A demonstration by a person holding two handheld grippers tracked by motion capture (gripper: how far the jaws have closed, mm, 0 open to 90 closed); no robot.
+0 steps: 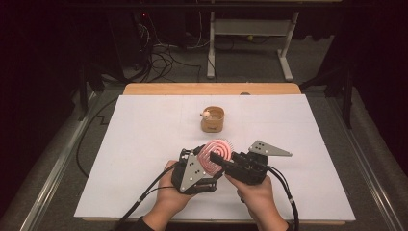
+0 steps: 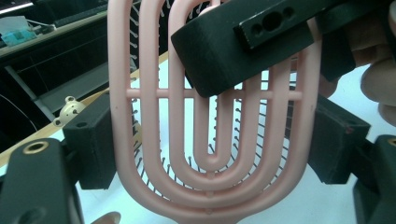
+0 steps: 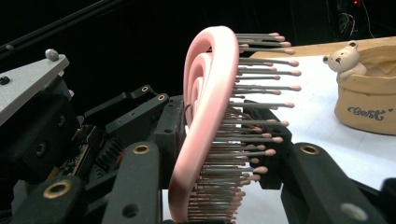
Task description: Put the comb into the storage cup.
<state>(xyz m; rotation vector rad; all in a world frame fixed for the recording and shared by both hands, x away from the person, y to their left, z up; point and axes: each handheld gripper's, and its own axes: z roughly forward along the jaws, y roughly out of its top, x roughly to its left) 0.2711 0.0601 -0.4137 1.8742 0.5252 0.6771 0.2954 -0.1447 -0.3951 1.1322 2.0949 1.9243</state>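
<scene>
Hairbrush (image 1: 217, 153), pink with concentric oval ribs and dark pink-tipped bristles, is held above the white table (image 1: 144, 144), on the near side of the tan bear pot (image 1: 212, 119) and well apart from it. Left gripper (image 1: 204, 156) has its jaws drawn in narrow against the two outer edges of the brush head; in the left gripper view the black pads sit flush on either side of the pink frame (image 2: 210, 140). Right gripper (image 1: 222, 161) meets the brush from the opposite side, one jaw lying across the ribbed back and the other on the bristle side, as the right gripper view shows, with the head (image 3: 205, 116) edge-on between them. Whether its pads press fully cannot be confirmed; the jaws stand close about the head. Bear pot (image 3: 369, 100) stands upright on the table beyond the brush.
</scene>
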